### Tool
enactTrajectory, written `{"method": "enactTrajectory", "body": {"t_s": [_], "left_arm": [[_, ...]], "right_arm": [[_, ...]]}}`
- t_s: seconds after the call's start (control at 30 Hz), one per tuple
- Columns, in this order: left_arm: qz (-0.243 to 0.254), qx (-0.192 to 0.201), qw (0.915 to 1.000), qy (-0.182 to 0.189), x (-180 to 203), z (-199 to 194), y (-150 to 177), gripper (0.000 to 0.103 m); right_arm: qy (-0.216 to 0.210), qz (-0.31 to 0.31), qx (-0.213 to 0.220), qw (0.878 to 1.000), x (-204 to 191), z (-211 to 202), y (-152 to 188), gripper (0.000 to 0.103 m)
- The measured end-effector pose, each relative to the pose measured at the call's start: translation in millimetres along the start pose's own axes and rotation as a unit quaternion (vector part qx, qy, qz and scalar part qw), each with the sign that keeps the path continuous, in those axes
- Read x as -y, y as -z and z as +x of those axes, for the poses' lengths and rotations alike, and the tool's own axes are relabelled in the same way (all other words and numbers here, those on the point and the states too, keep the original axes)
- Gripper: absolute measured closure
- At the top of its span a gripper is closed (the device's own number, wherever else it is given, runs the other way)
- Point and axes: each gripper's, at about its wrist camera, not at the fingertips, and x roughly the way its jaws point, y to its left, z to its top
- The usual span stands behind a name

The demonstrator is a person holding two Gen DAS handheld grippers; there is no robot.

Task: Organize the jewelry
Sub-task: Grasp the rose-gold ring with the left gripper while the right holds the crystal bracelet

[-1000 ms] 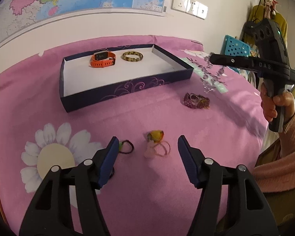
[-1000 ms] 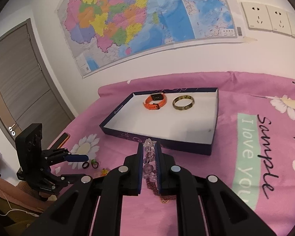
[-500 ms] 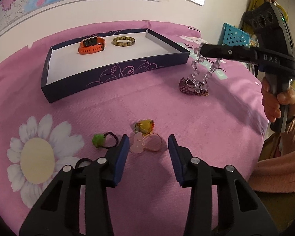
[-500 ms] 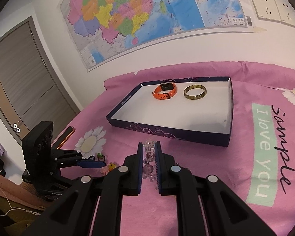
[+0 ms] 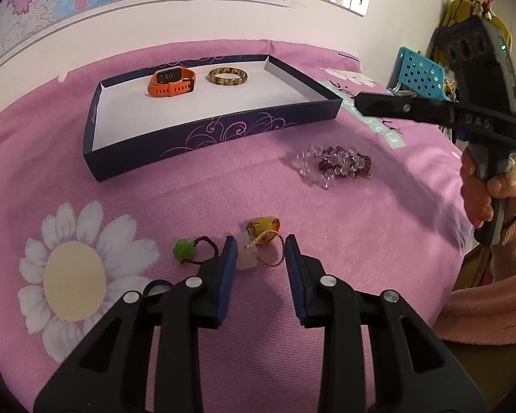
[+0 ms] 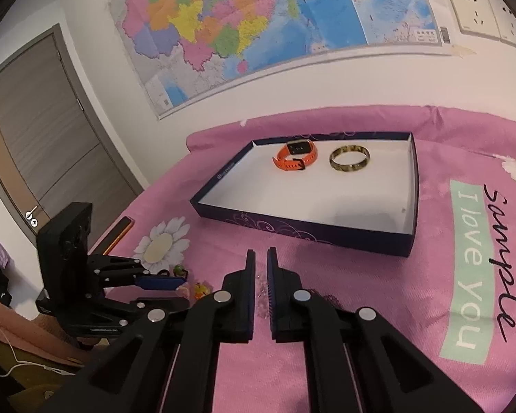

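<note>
Jaws of the left gripper [image 5: 260, 253] are closing around a pink ring [image 5: 268, 254], not yet gripping; right gripper [image 6: 261, 258] jaws are sitting together, empty, above the crystal beads [image 5: 321, 167].

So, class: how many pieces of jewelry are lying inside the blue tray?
2. An orange watch lies at the tray's far side, and a mottled bangle lies beside it, apart. The rest of the tray floor is bare; nothing looks hidden.

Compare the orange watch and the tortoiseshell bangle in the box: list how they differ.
The orange watch is a bright strap with holes and a rectangular face; the tortoiseshell bangle is a plain, mottled brown-and-yellow closed ring. The watch lies nearer the box's left end, the bangle to its right. Both rest flat on the white floor, apart.
</note>
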Motion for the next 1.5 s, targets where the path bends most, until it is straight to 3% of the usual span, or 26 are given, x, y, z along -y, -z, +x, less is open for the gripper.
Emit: {"method": "enactTrajectory", "body": {"t_s": [0.1, 0.17, 0.27, 0.6, 0.67, 0.87, 1.23, 1.5], "left_arm": [[-0.001, 0.005, 1.0000, 0.005, -1, -4, 0, 0.074], [-0.003, 0.007, 1.0000, 0.004, -1, -5, 0, 0.074], [-0.007, 0.009, 0.9999, 0.004, -3, -6, 0, 0.074], [-0.017, 0.016, 0.9997, 0.008, -9, -7, -1, 0.074], [-0.019, 0.018, 0.9996, 0.008, -11, -8, -2, 0.074], [-0.019, 0.026, 0.9994, 0.012, -14, -11, -8, 0.074], [-0.004, 0.051, 0.9987, -0.001, -22, -15, -36, 0.074], [0.007, 0.069, 0.9975, -0.016, -28, -16, -62, 0.074]], "right_arm": [[0.019, -0.004, -0.019, 1.000, 2, 7, 4, 0.092], [0.030, -0.013, -0.032, 0.999, 2, 13, 7, 0.075], [0.050, -0.036, -0.056, 0.997, -3, 27, 13, 0.072], [0.088, -0.118, -0.096, 0.984, -20, 68, 11, 0.074], [0.084, -0.127, -0.096, 0.984, -24, 69, 10, 0.094], [0.080, -0.104, -0.076, 0.988, -18, 51, 2, 0.095], [0.049, -0.056, 0.012, 0.997, -13, -8, -34, 0.095], [0.039, -0.058, 0.033, 0.997, -13, -7, -60, 0.095]]}}
